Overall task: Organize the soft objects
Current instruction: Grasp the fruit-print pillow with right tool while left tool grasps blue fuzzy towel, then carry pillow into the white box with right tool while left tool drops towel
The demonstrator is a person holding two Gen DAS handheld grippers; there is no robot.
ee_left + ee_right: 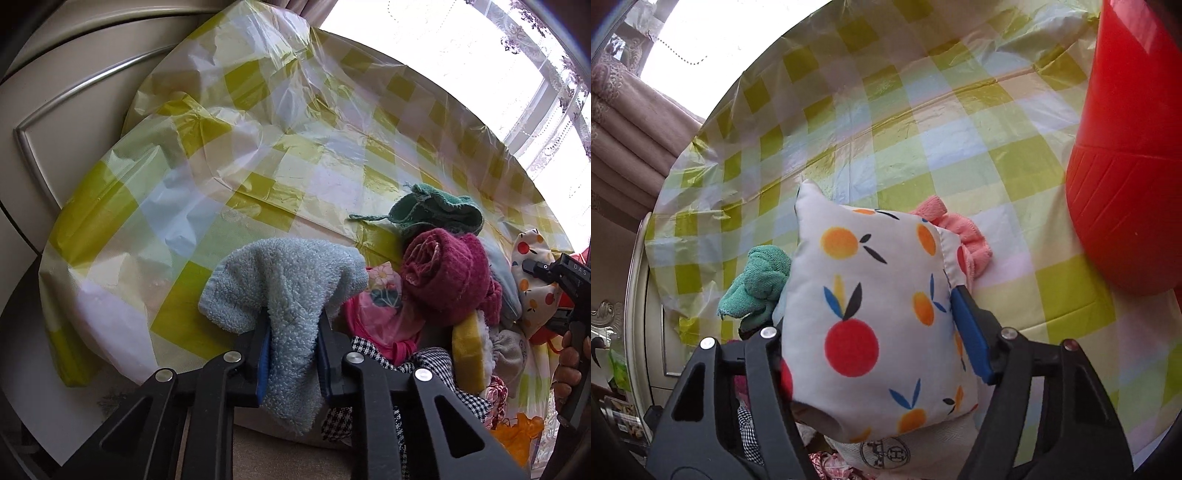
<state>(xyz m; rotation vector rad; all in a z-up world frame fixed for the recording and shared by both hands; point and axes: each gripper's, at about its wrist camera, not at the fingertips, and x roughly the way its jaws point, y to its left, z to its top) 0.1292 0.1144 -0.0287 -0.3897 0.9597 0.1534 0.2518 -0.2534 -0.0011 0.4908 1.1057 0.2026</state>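
My left gripper [293, 332] is shut on a fluffy light-blue cloth [288, 273], which bulges out above the blue pads and hangs down below them. A white pillow printed with oranges and red fruit [871, 266] fills the space between the fingers of my right gripper [868, 314]. Its right blue pad [967, 332] presses on the pillow's side seam, and the left finger is hidden behind the pillow. In the left wrist view the same pillow [532, 291] shows at the right edge of a pile of soft things, with the right gripper [546, 273] on it.
The pile holds a green knit piece [436, 210], a rolled maroon towel [443, 273], a pink floral item [384, 306], a yellow sponge [469, 350] and houndstooth cloth [424, 369]. A red plastic container [1126, 147] stands on the right of the checked plastic tablecloth [923, 129]. A cream cabinet door [74, 110] is left.
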